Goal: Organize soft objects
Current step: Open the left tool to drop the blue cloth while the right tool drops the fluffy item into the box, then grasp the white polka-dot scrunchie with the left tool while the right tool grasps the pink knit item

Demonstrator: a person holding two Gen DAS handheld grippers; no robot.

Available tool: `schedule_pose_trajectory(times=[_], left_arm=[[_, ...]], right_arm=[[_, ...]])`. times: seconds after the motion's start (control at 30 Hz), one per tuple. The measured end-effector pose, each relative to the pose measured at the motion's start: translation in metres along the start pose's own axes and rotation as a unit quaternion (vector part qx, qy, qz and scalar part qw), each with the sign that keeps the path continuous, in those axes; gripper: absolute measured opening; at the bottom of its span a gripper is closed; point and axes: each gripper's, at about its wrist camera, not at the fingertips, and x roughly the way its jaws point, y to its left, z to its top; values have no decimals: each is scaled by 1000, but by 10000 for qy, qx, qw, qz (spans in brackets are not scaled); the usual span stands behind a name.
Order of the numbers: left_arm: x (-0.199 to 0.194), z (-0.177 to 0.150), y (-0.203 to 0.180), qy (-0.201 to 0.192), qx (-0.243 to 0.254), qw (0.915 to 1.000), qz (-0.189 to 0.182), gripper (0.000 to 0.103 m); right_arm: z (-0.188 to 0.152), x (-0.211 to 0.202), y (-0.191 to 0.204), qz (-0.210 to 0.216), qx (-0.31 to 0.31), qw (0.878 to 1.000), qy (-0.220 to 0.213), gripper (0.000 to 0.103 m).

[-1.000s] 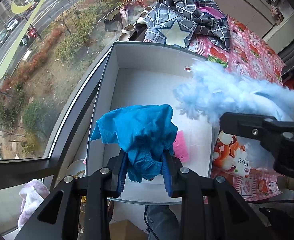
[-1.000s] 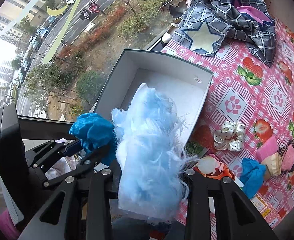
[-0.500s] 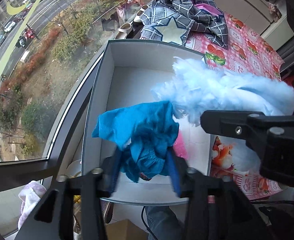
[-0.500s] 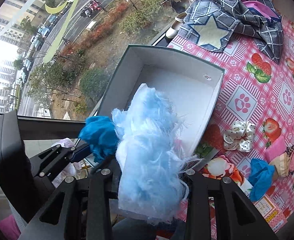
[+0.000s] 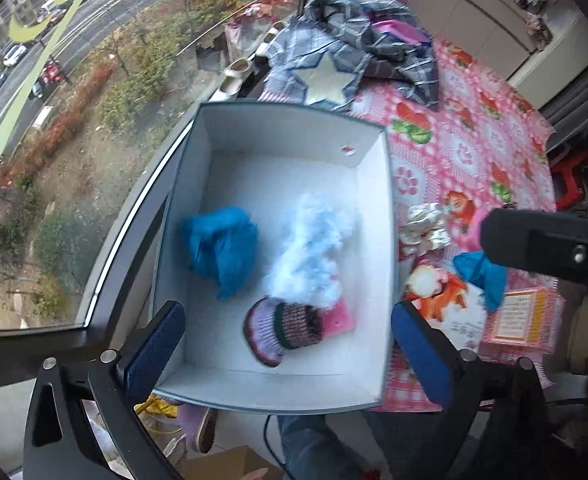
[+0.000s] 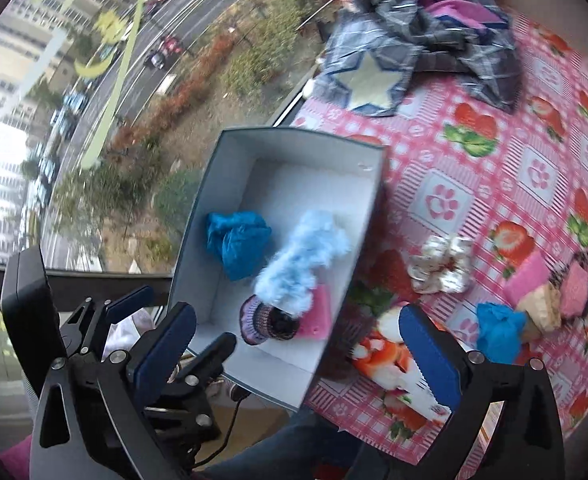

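A grey box (image 5: 388, 184) with a white inside stands at the table's window edge; it also shows in the right wrist view (image 6: 214, 176). In it lie a blue cloth (image 5: 220, 246), a pale blue fluffy piece (image 5: 312, 256), a purple knit piece (image 5: 282, 330) and a pink sponge (image 5: 340, 320). The same blue cloth (image 6: 236, 240) and fluffy piece (image 6: 298, 264) show in the right wrist view. My left gripper (image 5: 288, 354) is open and empty above the box's near end. My right gripper (image 6: 294, 354) is open and empty above the box's near right corner.
On the pink patterned tablecloth (image 6: 534, 168) right of the box lie a white polka-dot bow (image 6: 442, 266), a second blue cloth (image 6: 498, 330), pink and cream soft pieces (image 6: 550, 296) and an orange-white item (image 6: 390, 356). A plaid cloth with a star (image 6: 414, 44) lies at the far end. A window borders the left.
Both grippers have opened. The blue cloth has dropped from the left one and the fluffy piece from the right one into the box. Both grippers have pulled back.
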Motion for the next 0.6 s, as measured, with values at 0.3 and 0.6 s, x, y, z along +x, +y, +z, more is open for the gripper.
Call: schedule_pose_trajectory(times=[0.3, 0.6], left_arm=[[-15, 26, -64, -111, 683, 9968, -398, 103], [0, 45, -128, 42, 1288, 9906, -465, 103]], right_arm=[[-19, -72, -85, 160, 1010, 9938, -426, 102], [-65, -135, -194, -96, 2244, 9700, -930, 102]])
